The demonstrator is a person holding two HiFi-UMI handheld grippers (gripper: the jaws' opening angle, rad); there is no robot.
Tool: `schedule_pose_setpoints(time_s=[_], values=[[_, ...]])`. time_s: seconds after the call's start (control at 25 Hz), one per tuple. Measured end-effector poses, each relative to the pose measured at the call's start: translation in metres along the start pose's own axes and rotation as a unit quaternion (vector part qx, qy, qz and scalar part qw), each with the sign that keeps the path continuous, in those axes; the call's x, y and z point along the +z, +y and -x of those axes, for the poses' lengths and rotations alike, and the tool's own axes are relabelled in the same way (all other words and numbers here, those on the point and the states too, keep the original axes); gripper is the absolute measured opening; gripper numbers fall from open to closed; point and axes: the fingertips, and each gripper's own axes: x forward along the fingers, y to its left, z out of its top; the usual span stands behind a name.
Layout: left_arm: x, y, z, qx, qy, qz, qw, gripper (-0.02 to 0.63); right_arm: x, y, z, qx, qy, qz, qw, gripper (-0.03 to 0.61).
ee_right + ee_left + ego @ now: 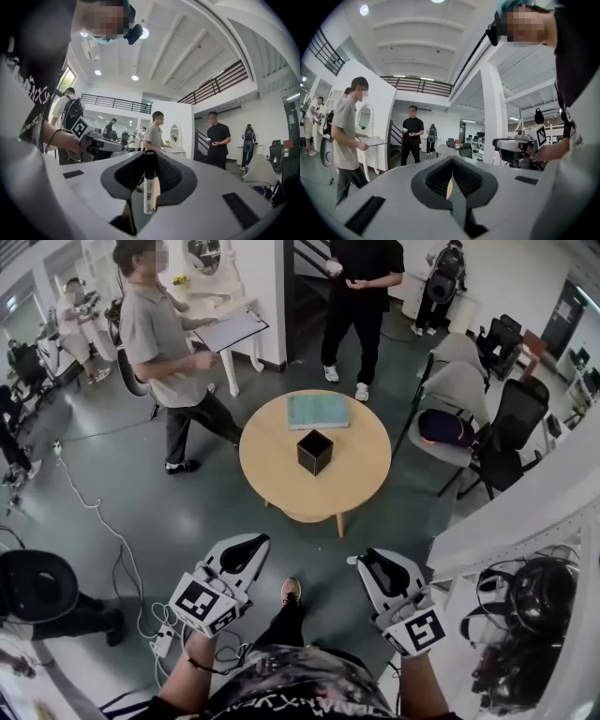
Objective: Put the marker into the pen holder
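A black square pen holder (pixel 315 451) stands near the middle of a round wooden table (pixel 361 474), with a teal book (pixel 317 411) lying behind it. Both grippers hang over the floor in front of the table, well short of it. My right gripper (pixel 377 565) (pixel 149 159) is shut on a white marker with a black cap (pixel 149 187), which stands upright between the pads. My left gripper (pixel 246 547) (pixel 451 163) has its jaws together with nothing between them; only a thin sliver shows through. Each gripper view also shows the other gripper: the right gripper (pixel 520 147) and the left gripper (pixel 93 139).
A person with a clipboard (pixel 159 343) stands left of the table, and a person in black (pixel 361 296) stands behind it. Office chairs (pixel 459 399) crowd its right side. Cables (pixel 103 521) trail over the floor at left. A white counter (pixel 525 512) runs along the right.
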Motion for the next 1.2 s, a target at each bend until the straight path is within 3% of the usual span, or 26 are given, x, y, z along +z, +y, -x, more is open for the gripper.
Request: schedule_pose_setpoints(time_s=[0.84, 1.2], values=[[0.027, 0.145, -0.097, -0.038, -0.003, 0.019, 0.9991, 0.021, 0.016, -0.086, -0.154, -0.028, 0.024, -0.001, 0.999, 0.075], [0.03, 0.174, -0.134, -0.064, -0.008, 0.019, 0.9978, 0.021, 0.011, -0.11, -0.195, -0.038, 0.026, -0.004, 0.999, 0.075]])
